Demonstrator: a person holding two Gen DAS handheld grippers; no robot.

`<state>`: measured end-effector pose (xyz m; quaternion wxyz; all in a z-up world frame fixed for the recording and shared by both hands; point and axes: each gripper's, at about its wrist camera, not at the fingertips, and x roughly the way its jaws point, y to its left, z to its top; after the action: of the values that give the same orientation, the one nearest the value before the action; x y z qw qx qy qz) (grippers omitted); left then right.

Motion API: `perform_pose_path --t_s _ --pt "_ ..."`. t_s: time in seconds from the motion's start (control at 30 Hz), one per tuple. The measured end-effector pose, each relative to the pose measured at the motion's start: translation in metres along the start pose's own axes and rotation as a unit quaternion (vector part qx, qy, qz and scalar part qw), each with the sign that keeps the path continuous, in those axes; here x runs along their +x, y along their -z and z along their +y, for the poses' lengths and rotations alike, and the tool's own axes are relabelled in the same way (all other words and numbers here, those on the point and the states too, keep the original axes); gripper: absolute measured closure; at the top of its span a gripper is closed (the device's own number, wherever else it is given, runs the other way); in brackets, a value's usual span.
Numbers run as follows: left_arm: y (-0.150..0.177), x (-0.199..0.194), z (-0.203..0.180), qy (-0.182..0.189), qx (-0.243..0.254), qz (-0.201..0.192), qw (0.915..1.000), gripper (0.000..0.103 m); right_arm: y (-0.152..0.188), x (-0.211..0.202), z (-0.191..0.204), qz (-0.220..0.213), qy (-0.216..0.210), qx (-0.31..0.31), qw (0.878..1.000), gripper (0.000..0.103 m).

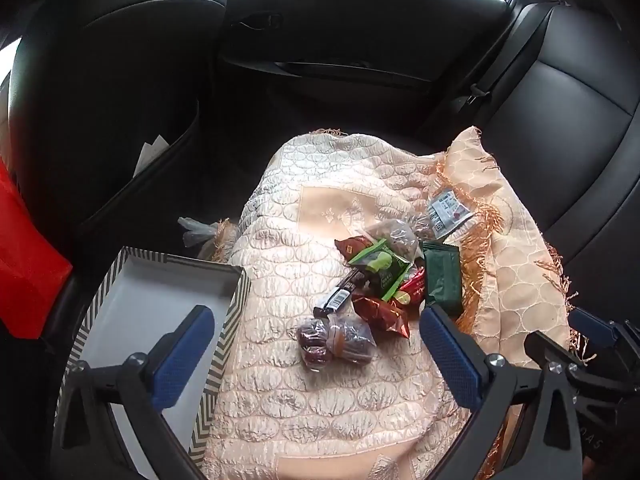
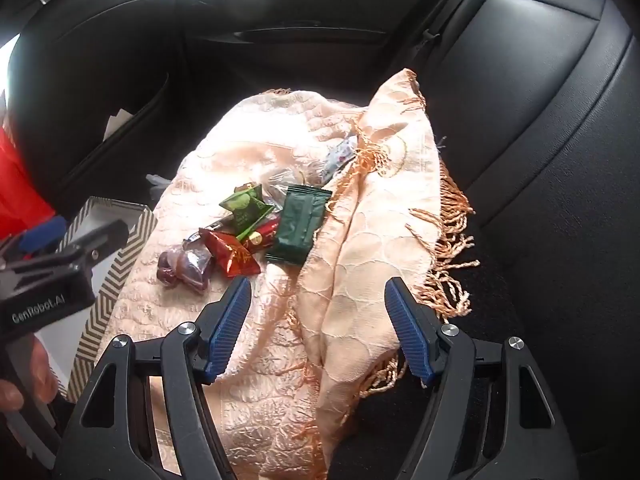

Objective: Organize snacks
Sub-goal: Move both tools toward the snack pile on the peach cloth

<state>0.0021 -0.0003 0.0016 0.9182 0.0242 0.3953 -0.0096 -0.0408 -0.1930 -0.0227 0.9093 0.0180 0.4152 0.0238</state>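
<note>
Location: rear seat of a car, black leather upholstery (image 1: 560, 92), covered by a peach quilted cloth (image 1: 304, 400) with orange fringe.

Snack pile, middle of the cloth:
- dark green packet (image 1: 442, 278), lying flat at the right edge of the pile, beside the fringe.
- light green packet (image 1: 380, 268) with a fruit picture, on top of the pile.
- red-brown foil packet (image 1: 384, 314), near side.
- black bar wrapper (image 1: 340, 296) with barcode, left side.
- clear bag of dark dried fruit (image 1: 336, 340), nearest item, just apart from the rest.
- clear bag with a printed label (image 1: 446, 214), far side, against the fold.

Container: shallow box (image 1: 160, 304) with zigzag-striped walls and white floor, left of the cloth, no snacks in it.

Tools:
- left gripper (image 1: 316, 336), jaws spread wide, nothing between them, above the cloth and box edge.
- right gripper (image 2: 318, 320), jaws spread, empty, over the folded cloth on the near side of the pile.
</note>
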Motion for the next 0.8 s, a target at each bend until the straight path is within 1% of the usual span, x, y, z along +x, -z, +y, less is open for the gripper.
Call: perform_pose_path --t_s 0.2,0.33,0.43,0.63,0.73,0.77,0.8 --pt "-0.005 0.008 0.001 0.001 -0.005 0.005 1.0000 0.000 -0.006 0.004 0.007 0.002 -0.011 -0.003 1.000 0.033" --pt "0.001 0.014 -0.003 -0.007 -0.008 0.016 0.9998 0.000 -0.010 0.005 0.012 -0.003 -0.013 -0.008 1.000 0.033" --pt "0.004 0.013 -0.001 0.000 -0.011 0.012 0.9999 0.000 -0.011 0.005 0.014 -0.004 -0.011 -0.011 1.000 0.033" --pt "0.006 0.016 -0.003 0.013 -0.022 0.027 0.9993 0.000 -0.010 0.006 0.014 -0.004 -0.012 -0.010 1.000 0.033" --pt "0.006 0.016 -0.002 0.014 -0.029 0.021 0.9993 0.000 -0.010 0.006 0.013 -0.003 -0.012 -0.010 1.000 0.033" --pt "0.004 0.017 0.000 0.014 -0.032 0.008 0.9993 0.000 -0.010 0.006 0.013 -0.003 -0.012 -0.010 1.000 0.033" --pt "0.004 0.018 0.002 0.015 -0.035 0.008 0.9992 0.000 -0.010 0.006 0.014 -0.003 -0.012 -0.010 1.000 0.033"
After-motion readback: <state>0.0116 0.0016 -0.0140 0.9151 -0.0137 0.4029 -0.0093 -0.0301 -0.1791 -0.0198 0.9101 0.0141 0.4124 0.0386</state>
